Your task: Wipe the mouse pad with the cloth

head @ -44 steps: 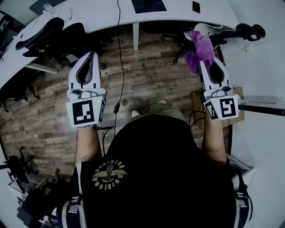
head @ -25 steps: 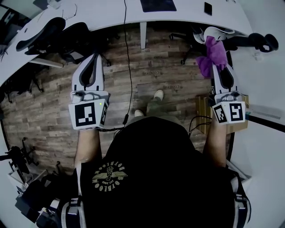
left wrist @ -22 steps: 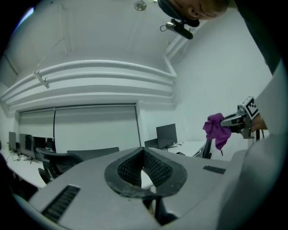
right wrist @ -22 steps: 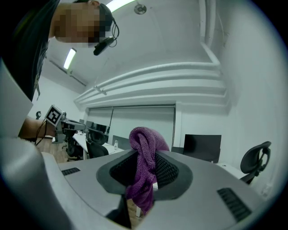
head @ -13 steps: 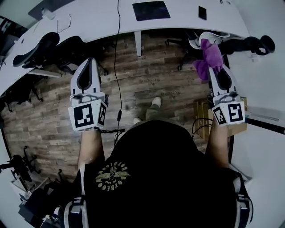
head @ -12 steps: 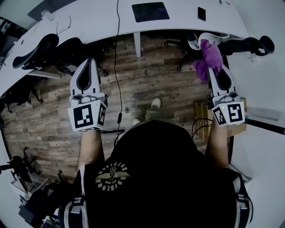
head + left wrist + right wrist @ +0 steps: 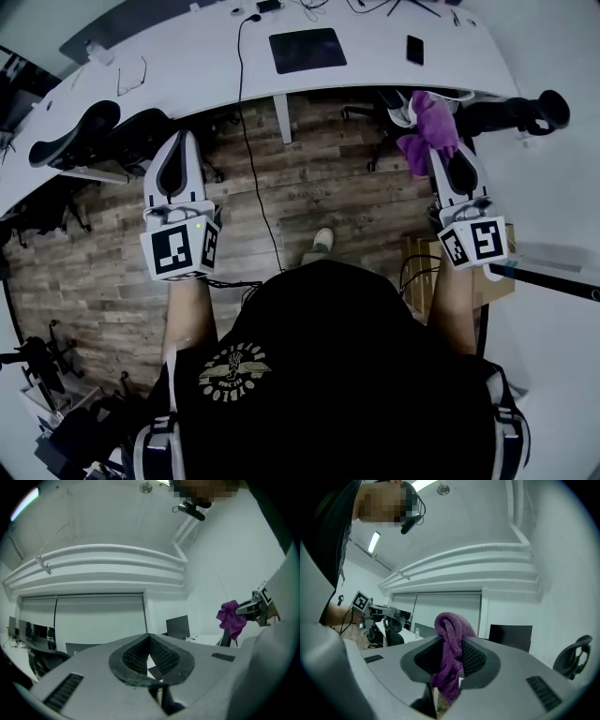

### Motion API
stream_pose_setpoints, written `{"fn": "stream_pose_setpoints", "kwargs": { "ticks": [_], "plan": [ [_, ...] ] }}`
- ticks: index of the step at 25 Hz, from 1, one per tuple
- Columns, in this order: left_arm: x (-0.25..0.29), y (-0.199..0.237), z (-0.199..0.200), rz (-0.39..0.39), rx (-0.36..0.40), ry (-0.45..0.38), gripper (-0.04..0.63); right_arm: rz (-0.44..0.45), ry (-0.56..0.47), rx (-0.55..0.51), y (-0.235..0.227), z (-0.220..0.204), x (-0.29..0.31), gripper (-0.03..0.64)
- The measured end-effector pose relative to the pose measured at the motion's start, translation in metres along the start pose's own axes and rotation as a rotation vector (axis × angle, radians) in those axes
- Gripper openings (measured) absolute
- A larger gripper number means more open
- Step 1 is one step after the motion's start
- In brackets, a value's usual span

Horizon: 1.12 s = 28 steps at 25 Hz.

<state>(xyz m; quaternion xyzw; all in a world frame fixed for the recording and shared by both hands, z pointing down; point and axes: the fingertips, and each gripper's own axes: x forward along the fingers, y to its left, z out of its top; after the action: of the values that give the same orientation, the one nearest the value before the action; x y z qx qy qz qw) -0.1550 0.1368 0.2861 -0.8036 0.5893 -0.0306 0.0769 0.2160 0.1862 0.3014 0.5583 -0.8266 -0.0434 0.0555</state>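
The dark mouse pad [image 7: 307, 49] lies flat on the curved white desk [image 7: 187, 66] at the top of the head view. A bunched purple cloth [image 7: 427, 120] hangs from my right gripper [image 7: 438, 142], which is shut on it in the air over the wooden floor, short of the desk's edge. In the right gripper view the cloth [image 7: 451, 653] is pinched between the jaws of that gripper [image 7: 452, 641]. My left gripper [image 7: 178, 141] is held level at the left, shut and empty. The left gripper [image 7: 149, 638] shows closed jaws, with the cloth [image 7: 230, 617] off to its right.
A black phone [image 7: 414, 49] lies right of the pad and glasses [image 7: 131, 75] lie at the desk's left. A cable [image 7: 251, 169] hangs from the desk to the floor. Black office chairs [image 7: 84, 136] stand at the left, another chair [image 7: 511, 111] at the right.
The desk and mouse pad have come further into the head view as both grippers moved forward. The cloth stays clamped in the right gripper; the left stays shut.
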Motion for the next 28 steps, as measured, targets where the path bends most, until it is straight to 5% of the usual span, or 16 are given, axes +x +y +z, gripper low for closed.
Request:
{"fn": "stream_pose_setpoints", "kwargs": {
  "ticks": [17, 28],
  "plan": [
    [0.042, -0.024, 0.016, 0.085, 0.042, 0.014, 0.002, 0.081, -0.074, 0.088, -0.073, -0.009, 0.046, 0.101],
    [0.023, -0.018, 0.000, 0.139, 0.036, 0.069, 0.002, 0.127, -0.066, 0.129, -0.078, -0.022, 0.059, 0.101]
  ]
}}
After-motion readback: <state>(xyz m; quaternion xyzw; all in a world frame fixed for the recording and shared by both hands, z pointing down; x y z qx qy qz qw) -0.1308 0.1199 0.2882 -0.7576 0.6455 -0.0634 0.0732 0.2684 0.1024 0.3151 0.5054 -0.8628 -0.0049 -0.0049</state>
